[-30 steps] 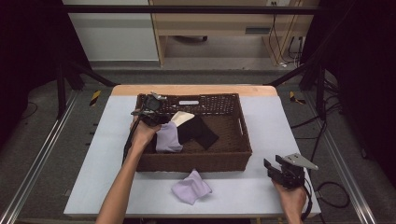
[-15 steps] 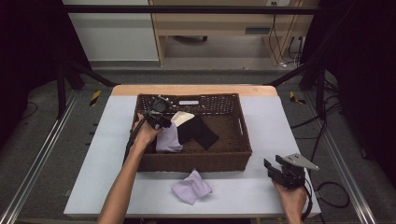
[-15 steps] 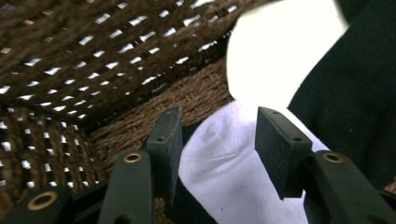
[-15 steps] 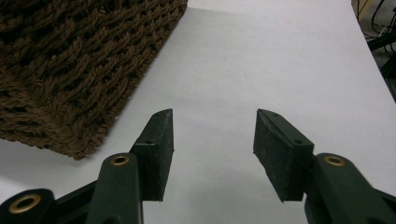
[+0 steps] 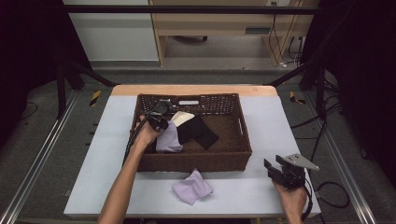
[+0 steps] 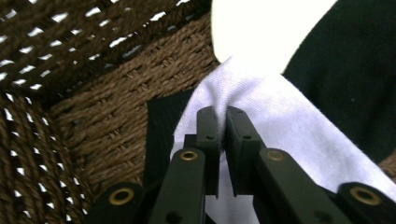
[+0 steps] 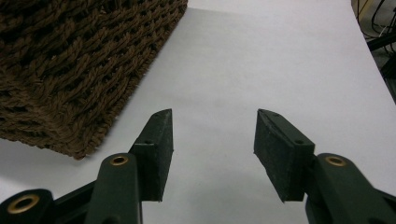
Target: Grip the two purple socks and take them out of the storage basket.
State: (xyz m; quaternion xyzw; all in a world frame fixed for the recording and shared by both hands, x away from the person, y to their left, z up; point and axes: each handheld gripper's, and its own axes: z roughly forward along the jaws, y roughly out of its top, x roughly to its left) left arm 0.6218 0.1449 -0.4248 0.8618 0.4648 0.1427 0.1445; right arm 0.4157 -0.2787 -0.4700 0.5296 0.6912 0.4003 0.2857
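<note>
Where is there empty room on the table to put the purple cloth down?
The table is bare left of the basket, and right of it, between the basket and the open right gripper. Its front strip is partly taken by a second lilac cloth. Inside the basket it is crowded at the left: the left gripper pinches the lilac cloth beside a black cloth.

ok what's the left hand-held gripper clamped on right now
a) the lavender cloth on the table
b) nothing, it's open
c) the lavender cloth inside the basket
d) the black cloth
c: the left hand-held gripper has its jaws pinched on a fold of the lavender cloth inside the woven basket, beside the black cloth.
</note>
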